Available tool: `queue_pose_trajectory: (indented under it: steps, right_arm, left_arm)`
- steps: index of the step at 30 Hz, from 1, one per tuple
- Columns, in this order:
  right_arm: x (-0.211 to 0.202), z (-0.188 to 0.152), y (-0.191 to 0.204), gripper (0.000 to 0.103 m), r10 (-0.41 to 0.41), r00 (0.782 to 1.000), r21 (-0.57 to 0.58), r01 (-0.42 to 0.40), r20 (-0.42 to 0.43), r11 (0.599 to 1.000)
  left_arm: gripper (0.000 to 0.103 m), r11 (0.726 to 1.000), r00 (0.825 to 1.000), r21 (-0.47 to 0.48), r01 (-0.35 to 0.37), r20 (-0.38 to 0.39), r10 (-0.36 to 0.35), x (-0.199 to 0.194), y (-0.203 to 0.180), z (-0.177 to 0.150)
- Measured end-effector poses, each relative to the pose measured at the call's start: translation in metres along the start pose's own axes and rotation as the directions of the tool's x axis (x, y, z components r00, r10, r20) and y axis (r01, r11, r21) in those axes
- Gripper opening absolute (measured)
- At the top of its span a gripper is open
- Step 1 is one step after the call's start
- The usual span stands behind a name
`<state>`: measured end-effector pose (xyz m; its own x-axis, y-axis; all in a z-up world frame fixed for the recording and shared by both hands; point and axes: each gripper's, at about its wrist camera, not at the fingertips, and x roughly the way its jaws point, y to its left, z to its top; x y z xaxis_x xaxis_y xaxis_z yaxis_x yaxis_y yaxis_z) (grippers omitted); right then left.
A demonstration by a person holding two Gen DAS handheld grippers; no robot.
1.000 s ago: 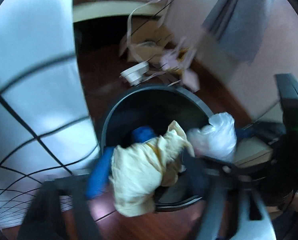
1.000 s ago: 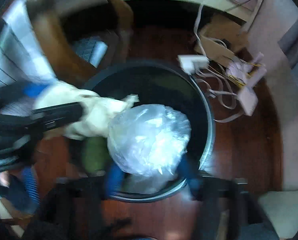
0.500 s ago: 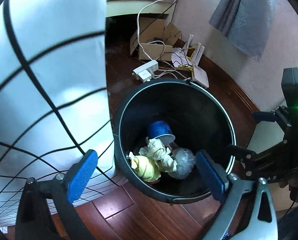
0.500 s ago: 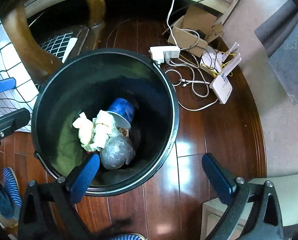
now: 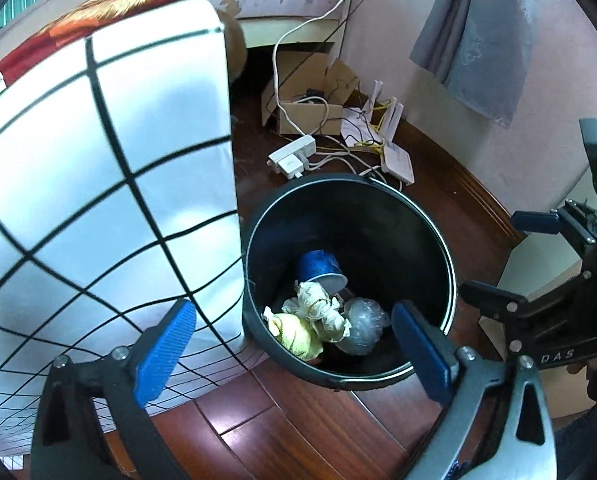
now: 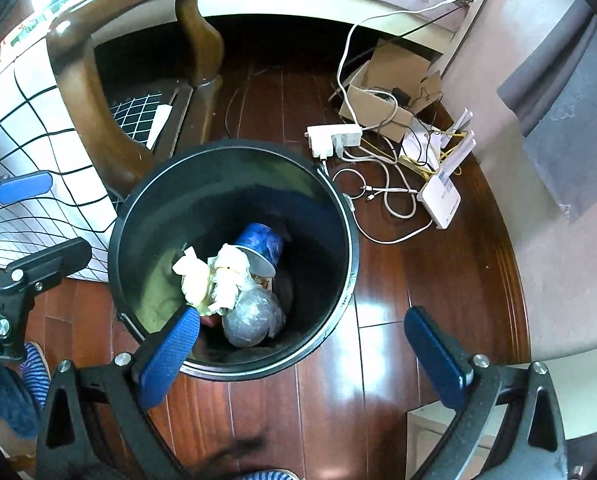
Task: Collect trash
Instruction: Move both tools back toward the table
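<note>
A black round bin (image 5: 434,224) (image 6: 338,200) stands on the wood floor. In it lie a blue cup (image 5: 318,266) (image 6: 260,240), crumpled yellowish paper (image 5: 318,312) (image 6: 214,276) and a clear plastic bag ball (image 5: 362,326) (image 6: 250,318). My left gripper (image 5: 294,354) is open and empty above the bin's near rim. My right gripper (image 6: 302,360) is open and empty above the bin's near right rim. Each gripper shows at the edge of the other's view.
A white grid-patterned cloth (image 5: 98,180) hangs left of the bin over a wooden table leg (image 6: 90,92). A power strip (image 6: 334,136), cables, a router (image 6: 440,196) and a cardboard box (image 6: 382,100) lie behind the bin. A pink wall (image 6: 558,260) is at right.
Both grippers let go of the paper and the plastic bag, which dropped into the bin. Both have since lifted back a little with jaws open.
</note>
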<state>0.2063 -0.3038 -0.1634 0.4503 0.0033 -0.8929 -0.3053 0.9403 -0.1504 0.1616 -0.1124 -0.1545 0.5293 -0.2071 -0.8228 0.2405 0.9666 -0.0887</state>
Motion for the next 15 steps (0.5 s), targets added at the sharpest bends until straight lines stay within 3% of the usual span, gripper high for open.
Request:
queue_pose_trajectory:
  steps: [15]
  right_arm:
    - [-0.056,0.008,0.016,0.103,-0.002,0.994,-0.019,0.004,0.113,1.0]
  left_arm:
    - [0.099,0.999,0.994,-0.016,-0.042,0.102,0.044,-0.062,0.012,0.004]
